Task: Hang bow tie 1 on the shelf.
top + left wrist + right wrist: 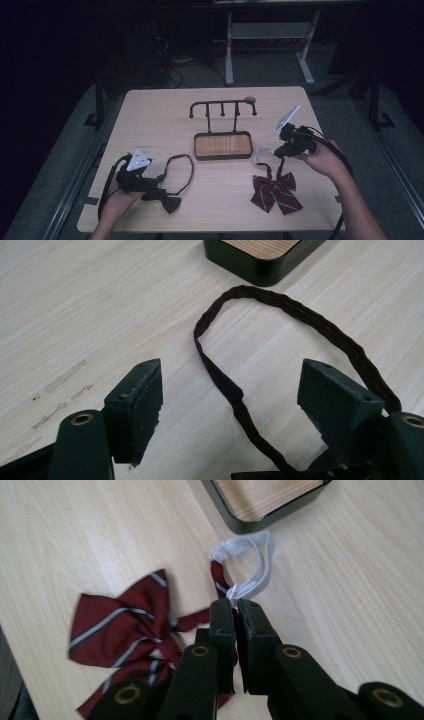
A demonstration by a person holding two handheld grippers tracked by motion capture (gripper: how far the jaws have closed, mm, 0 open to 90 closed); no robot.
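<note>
High view first: I see the wooden-bottomed tray [222, 146] with its dark rim sitting mid-bench, nothing lying in it, and a black hook rack [223, 106] rising from its far edge. My right claw [273, 152] is pinched together on the white elastic loop [250, 565] of the striped maroon bow tie [275, 191], which lies flat on the pale woodgrain bench [150, 115] just in front of the tray's right corner. In the right gripper view the jaws meet on that loop close to the tray's rounded corner. My left claw [159, 186] sits at the near left, jaws spread wide, over the dark brown bow tie [167, 200]. In the left gripper view its crinkled fabric strap [235, 390] curves between the open jaws, touching neither.
</note>
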